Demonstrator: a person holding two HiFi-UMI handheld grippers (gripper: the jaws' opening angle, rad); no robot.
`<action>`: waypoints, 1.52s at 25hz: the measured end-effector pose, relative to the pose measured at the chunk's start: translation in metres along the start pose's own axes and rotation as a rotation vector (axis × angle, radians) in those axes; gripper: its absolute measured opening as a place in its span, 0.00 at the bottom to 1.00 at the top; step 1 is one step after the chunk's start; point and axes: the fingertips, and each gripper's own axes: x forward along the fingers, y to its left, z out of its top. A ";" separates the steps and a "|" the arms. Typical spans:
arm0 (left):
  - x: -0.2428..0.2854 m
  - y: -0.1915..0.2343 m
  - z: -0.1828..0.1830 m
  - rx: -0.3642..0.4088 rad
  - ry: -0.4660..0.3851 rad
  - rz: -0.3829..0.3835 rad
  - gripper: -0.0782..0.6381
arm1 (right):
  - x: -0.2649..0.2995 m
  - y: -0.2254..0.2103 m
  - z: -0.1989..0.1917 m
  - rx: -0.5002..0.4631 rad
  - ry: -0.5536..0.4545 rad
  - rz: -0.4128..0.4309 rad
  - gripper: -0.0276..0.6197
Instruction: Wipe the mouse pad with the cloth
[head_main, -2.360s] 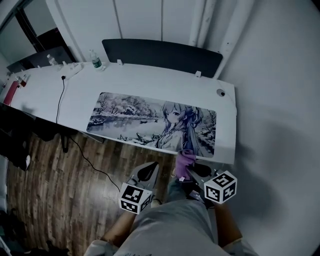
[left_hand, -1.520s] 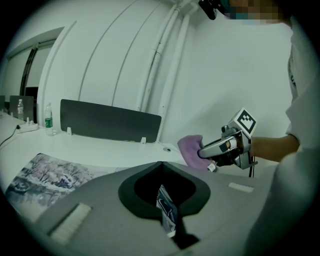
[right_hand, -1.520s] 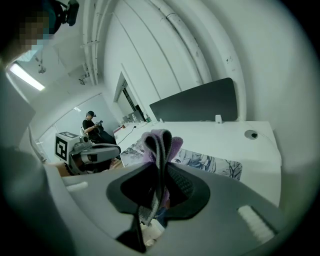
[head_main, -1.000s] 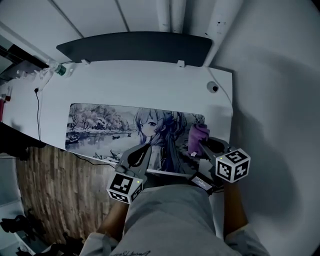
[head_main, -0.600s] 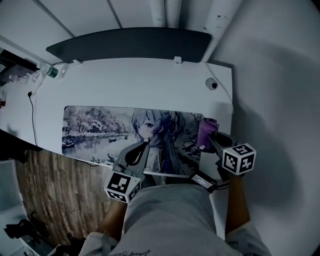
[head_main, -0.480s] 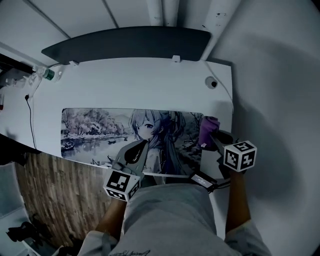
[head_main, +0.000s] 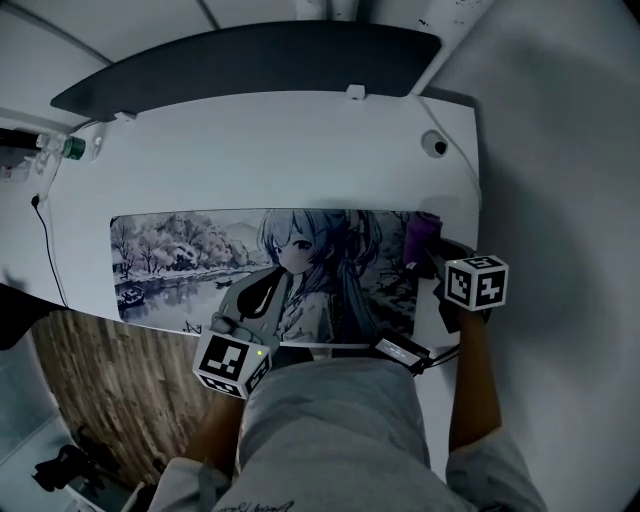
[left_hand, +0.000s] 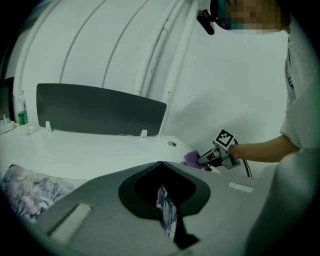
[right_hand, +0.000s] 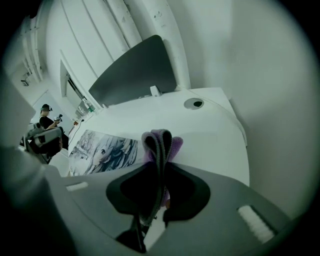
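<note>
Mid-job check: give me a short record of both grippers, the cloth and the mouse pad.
left gripper: shut, nothing gripped, over the mouse pad's near edge
right gripper: shut on the cloth
cloth: purple, at the mouse pad's right end; contact unclear
mouse pad: flat on the white desk

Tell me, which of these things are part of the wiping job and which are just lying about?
In the job: purple cloth, clamped in the right gripper's jaws; mouse pad; left gripper, over the pad's near edge.
Lying about: water bottle; black cable; dark back panel; cable hole.
</note>
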 end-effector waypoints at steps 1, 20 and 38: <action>-0.001 0.003 -0.002 -0.002 0.008 -0.004 0.13 | 0.005 -0.001 0.000 0.005 0.009 -0.011 0.17; -0.024 0.069 -0.027 -0.061 0.057 0.017 0.13 | 0.039 0.023 0.004 0.016 0.105 -0.083 0.17; -0.091 0.135 -0.046 -0.092 0.041 0.072 0.13 | 0.083 0.112 0.020 -0.056 0.142 -0.061 0.17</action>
